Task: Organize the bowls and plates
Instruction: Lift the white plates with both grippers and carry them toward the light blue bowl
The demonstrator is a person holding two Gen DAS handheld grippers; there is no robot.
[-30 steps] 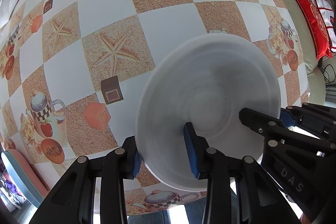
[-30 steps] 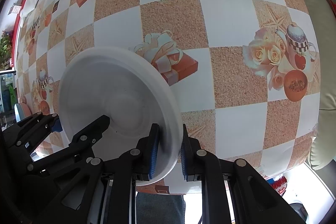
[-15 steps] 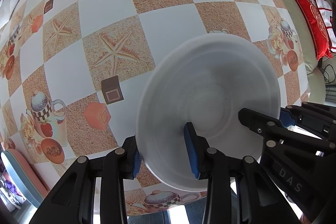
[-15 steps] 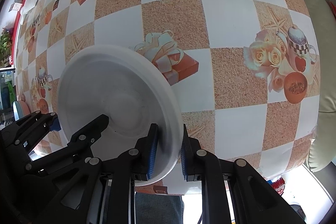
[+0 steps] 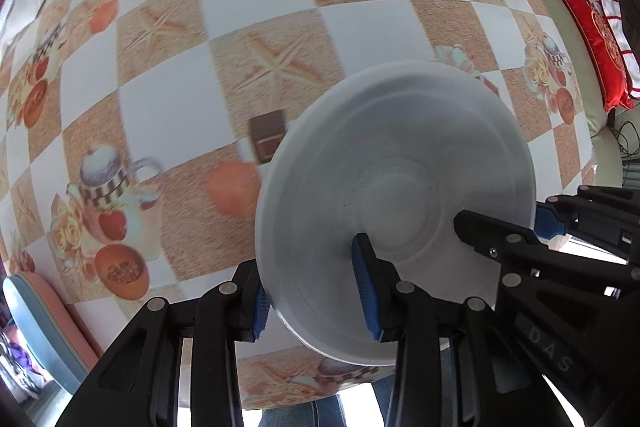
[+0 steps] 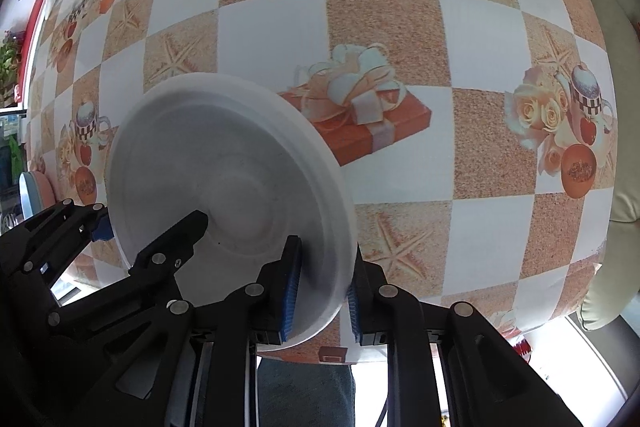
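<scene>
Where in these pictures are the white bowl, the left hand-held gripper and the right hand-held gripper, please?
white bowl (image 5: pixel 400 187): left wrist view, inner base.
left hand-held gripper (image 5: pixel 314 301): left wrist view, midway between fingertips, at the bowl's rim.
right hand-held gripper (image 6: pixel 322 291): right wrist view, midway between fingertips, at the rim.

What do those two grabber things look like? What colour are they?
Both the left gripper and right gripper are black plastic linkages joined by round silver rivets. Their fingers carry ribbed blue pads. The right gripper's body, seen from the left wrist camera, has raised letters "DAS".

Left gripper (image 5: pixel 314 291), right gripper (image 6: pixel 320 287): both clamped.
</scene>
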